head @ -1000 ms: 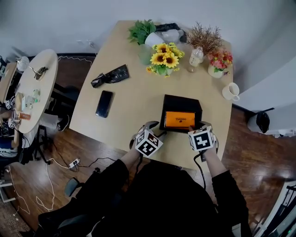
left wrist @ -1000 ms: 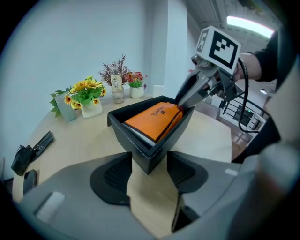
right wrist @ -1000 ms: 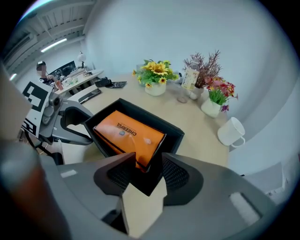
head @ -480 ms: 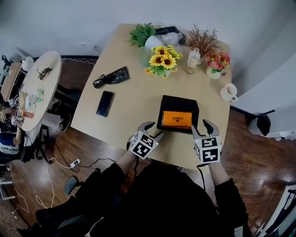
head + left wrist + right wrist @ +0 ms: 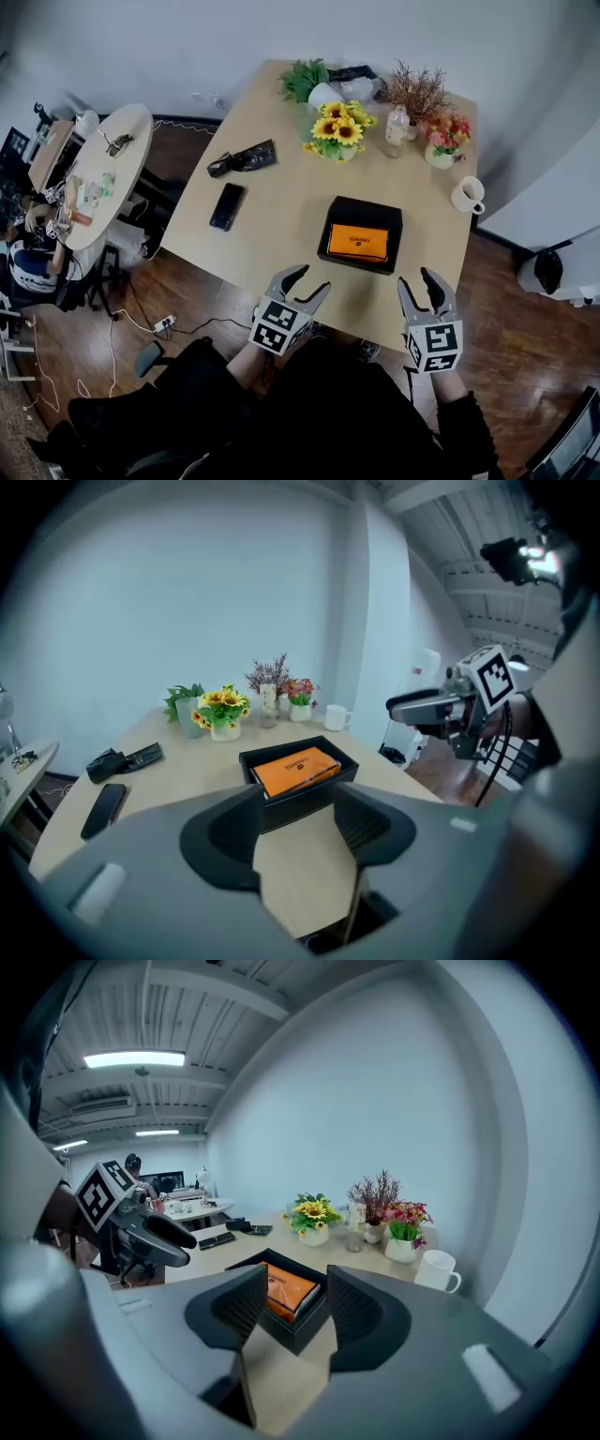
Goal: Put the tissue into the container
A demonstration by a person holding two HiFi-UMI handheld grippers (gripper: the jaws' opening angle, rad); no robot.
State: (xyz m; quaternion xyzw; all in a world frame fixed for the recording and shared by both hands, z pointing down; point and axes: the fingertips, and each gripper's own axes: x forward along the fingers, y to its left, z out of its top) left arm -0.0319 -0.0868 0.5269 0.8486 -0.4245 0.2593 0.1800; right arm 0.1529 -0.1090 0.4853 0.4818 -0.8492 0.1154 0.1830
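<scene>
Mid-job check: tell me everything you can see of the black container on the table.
The black container is a low rectangular box, open-topped, with matte dark walls; its material can't be told. It sits flat and upright on the light wood-look table, near the edge closest to the person, to the right of the phone. An orange tissue pack lies flat inside, filling most of it. Nothing else touches it.

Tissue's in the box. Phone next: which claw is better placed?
Left. The left claw is open, empty, on the phone's side of the box. The right claw, empty, jaws just closing slightly, would likely have to cross it.
</scene>
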